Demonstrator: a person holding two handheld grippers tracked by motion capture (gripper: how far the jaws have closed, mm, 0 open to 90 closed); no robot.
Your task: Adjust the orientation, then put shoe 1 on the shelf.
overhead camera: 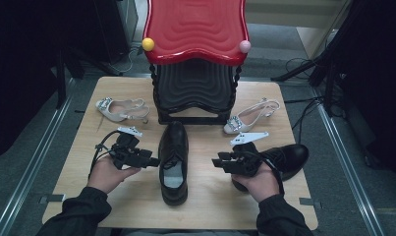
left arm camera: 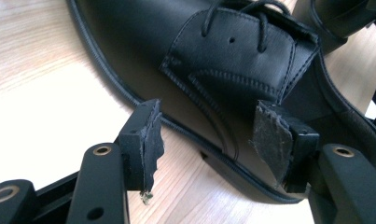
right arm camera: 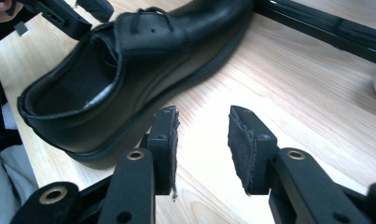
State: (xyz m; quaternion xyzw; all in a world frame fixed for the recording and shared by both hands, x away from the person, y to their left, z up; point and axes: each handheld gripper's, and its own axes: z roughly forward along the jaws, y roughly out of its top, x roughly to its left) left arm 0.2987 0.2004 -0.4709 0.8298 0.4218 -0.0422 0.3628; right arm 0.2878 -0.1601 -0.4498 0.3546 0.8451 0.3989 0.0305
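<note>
Looking like a lab recording rig, wooden table point(overhead camera: 136, 206) sitting between metal floor rails point(overhead camera: 31, 162), cables point(overhead camera: 303, 105) trailing, dark stands point(overhead camera: 333, 59) crowding round

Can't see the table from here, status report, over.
Left tool open beside the middle shoe, not gripping. Right tool open, empty, off it. Second black shoe behind the right hand. Nothing in the way.
</note>
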